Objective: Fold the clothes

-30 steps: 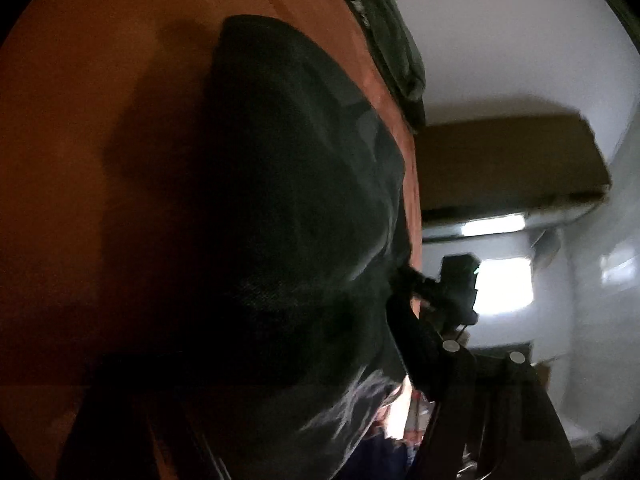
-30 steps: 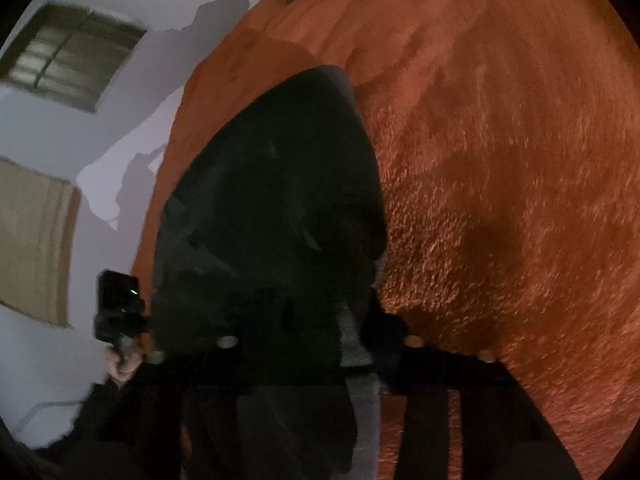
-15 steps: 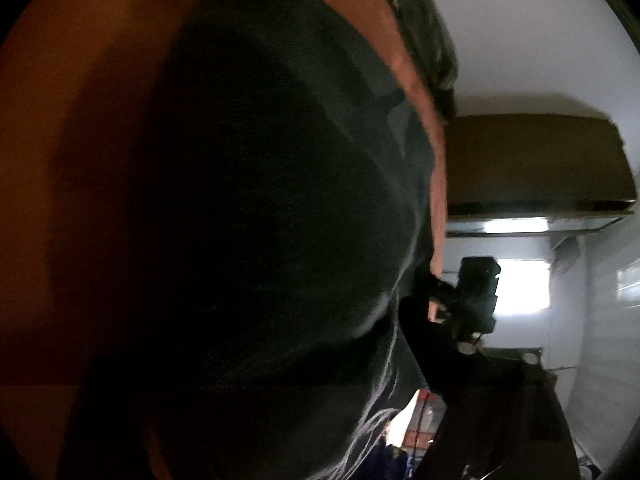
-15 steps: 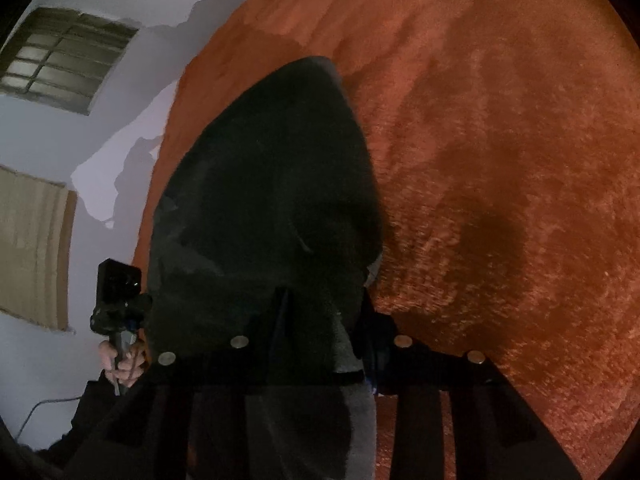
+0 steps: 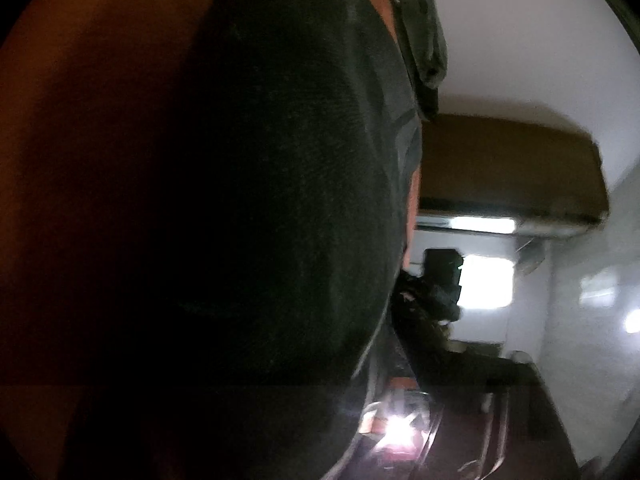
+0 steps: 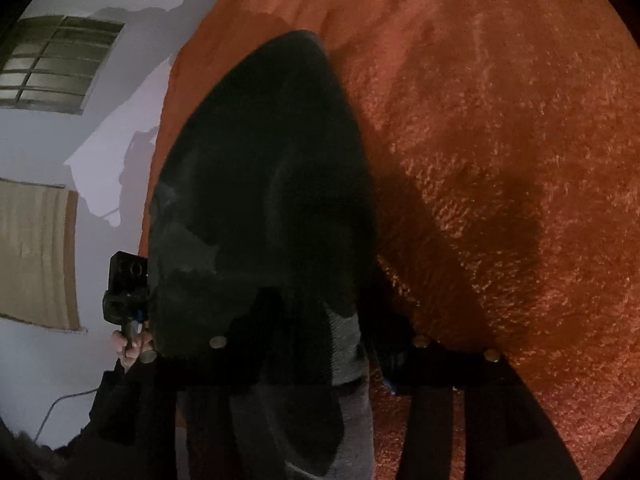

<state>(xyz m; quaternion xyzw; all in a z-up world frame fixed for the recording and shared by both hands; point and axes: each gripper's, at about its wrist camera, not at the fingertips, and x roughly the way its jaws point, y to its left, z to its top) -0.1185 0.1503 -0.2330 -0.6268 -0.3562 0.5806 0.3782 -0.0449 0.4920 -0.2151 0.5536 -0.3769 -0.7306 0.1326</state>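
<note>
Above the orange blanket point(image 6: 500, 120) both grippers hold up a dark garment point(image 6: 260, 200)

Dark knitted garment point(image 6: 260, 200) blocks directly ahead of right gripper point(image 6: 352, 360); fuzzy orange blanket point(image 6: 500, 160) to its right lies unobstructed.

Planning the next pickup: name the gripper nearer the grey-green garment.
Left gripper, probably: the grey-green garment looms just ahead; from the right gripper it is a far sliver at the blanket's edge.
</note>
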